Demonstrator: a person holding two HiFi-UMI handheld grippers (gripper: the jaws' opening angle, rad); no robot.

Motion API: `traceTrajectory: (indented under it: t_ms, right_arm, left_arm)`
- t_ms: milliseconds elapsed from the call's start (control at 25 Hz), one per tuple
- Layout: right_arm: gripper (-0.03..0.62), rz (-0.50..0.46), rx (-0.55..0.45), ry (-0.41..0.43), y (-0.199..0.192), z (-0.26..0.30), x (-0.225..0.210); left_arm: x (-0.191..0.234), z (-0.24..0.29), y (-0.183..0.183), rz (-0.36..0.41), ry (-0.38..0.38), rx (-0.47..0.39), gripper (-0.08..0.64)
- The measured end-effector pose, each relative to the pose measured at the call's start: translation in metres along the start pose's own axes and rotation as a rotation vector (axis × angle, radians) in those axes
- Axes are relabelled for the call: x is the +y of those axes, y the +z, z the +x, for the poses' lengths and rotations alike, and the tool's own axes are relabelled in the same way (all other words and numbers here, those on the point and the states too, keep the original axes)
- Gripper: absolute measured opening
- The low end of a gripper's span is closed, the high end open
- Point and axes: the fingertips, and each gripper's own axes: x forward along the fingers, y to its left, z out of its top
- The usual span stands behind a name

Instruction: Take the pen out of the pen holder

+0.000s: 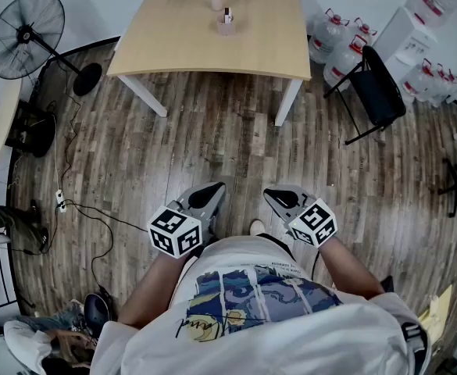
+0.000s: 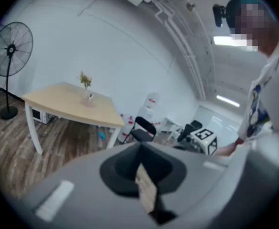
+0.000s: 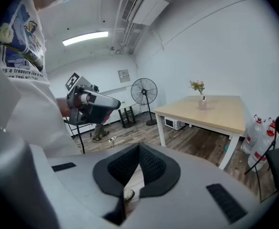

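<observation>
Inventory, as I count it:
- Surface (image 1: 212, 41): one.
- Pen holder (image 1: 226, 27): one, with one pen (image 1: 227, 12) in it.
- Flower vase (image 1: 215, 1): one.
- Standing fan (image 1: 25, 33): one.
- Black folding chair (image 1: 378, 91): one.
- Water jugs (image 1: 344, 57) by the surface's leg: three.
- Microwave (image 3: 171, 123): one.
- Claws: two, my left claw (image 1: 211, 190) and my right claw (image 1: 279, 196).

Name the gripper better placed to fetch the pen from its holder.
Left, marginally: left gripper and right gripper are shut, empty, far from the table, but left lines up closer with the pen holder.
</observation>
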Motion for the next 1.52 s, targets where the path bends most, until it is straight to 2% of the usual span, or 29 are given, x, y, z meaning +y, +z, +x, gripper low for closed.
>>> traceTrajectory:
  t_ms: [160, 560, 680, 840, 1040, 1120, 1160, 1360, 1520]
  right_arm:
    - [0.006, 0.0, -0.002, -0.016, 0.023, 0.045, 0.022]
    - [0.006, 0.003, 0.015, -0.115, 0.084, 0.152, 0.077]
    - [0.006, 0.023, 0.017, -0.152, 0.097, 0.175, 0.084]
    - [0.006, 0.078, -0.005, -0.199, 0.104, 0.172, 0.082]
    - [0.01, 0.121, -0.024, -0.246, 0.107, 0.16, 0.026]
    - [0.064, 0.13, -0.026, -0.255, 0.11, 0.159, -0.007]
    - [0.071, 0.135, -0.026, -0.257, 0.113, 0.16, -0.024]
    - [0.034, 0.144, -0.054, -0.258, 0.14, 0.165, -0.117]
    - [0.014, 0.098, -0.077, -0.244, 0.161, 0.167, -0.175]
  left_arm:
    - [0.043, -0.041, 0.013, 0.04, 0.011, -0.04, 0.008]
    - [0.149, -0.137, 0.016, 0.027, -0.051, -0.036, 0.008]
    - [0.178, -0.149, 0.017, 0.025, -0.064, -0.036, 0.008]
    - [0.192, -0.135, 0.016, 0.012, -0.104, -0.014, 0.009]
    - [0.194, -0.074, 0.046, 0.069, -0.142, 0.001, 0.055]
    - [0.199, -0.046, 0.062, 0.082, -0.137, 0.014, 0.064]
    - [0.202, -0.032, 0.07, 0.081, -0.132, 0.022, 0.064]
    - [0.223, 0.041, 0.123, 0.122, -0.114, 0.036, 0.063]
    - [0.249, 0.094, 0.168, 0.135, -0.077, 0.012, 0.061]
